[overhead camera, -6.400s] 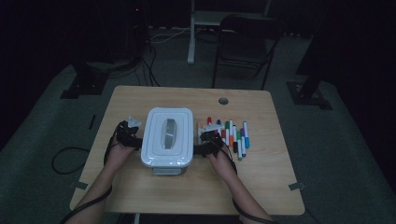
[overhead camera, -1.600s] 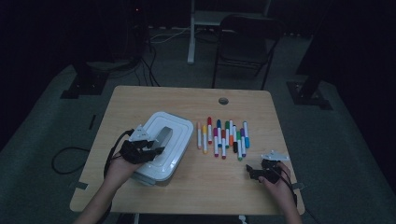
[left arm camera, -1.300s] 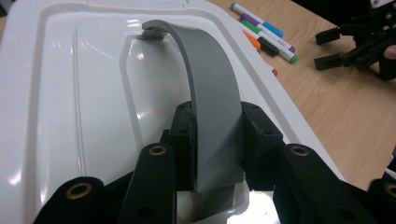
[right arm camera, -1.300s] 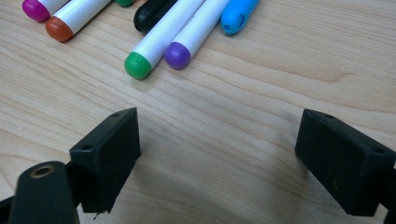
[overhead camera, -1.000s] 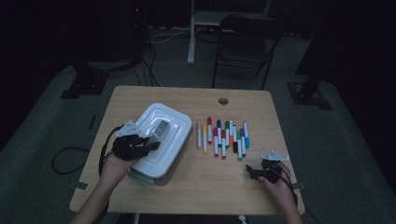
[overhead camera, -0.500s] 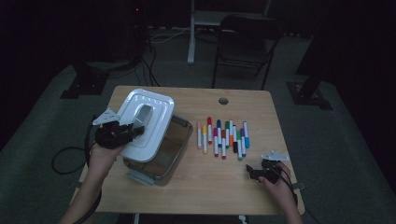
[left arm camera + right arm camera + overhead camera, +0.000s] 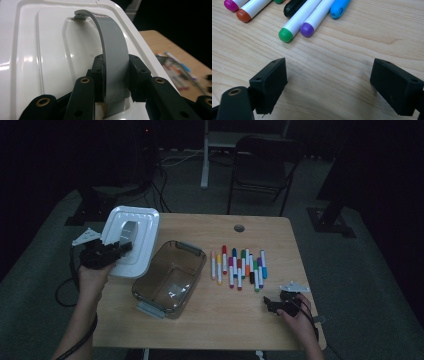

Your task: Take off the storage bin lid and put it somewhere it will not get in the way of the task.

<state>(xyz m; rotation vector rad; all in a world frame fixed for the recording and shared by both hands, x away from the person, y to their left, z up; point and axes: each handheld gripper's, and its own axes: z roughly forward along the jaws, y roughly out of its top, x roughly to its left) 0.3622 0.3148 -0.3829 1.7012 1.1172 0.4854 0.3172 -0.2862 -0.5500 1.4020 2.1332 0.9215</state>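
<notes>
A row of coloured felt-tip markers with white barrels (image 7: pixel 239 268) lies on the right half of the light wooden table (image 7: pixel 235 330), roughly mid-depth, caps pointing away and toward the person; a small round cable hole (image 7: pixel 239 228) sits near the far edge. Left of the markers, just beside them, an open smoky-clear plastic storage box with grey clips (image 7: pixel 170 279) stands at an angle near the table's centre-left, nothing visible inside it. Behind the table, on the dark floor, stand a black folding chair (image 7: pixel 260 165), a desk leg and loose cables. Open tabletop runs along the near edge between box and right hand, and across the far right corner; the far left corner is covered by the white rectangular plastic lid with a grey arched strap handle (image 7: pixel 131 240), which hangs partly over the left edge, tilted, clear of the box. The left gripper (image 7: pixel 116 251) at the table's left edge pinches that lid by its handle: in the left gripper view the two black pads (image 7: pixel 98 75) press on both sides of the grey strap (image 7: pixel 113 52), lid surface white and glossy behind it. The right gripper (image 7: pixel 270 305) rests near the front right corner, low on the wood, jaws spread wide with bare table between them (image 7: pixel 329 85); green-, purple- and blue-capped marker ends (image 7: pixel 307 29) lie just ahead of it, not touching.
</notes>
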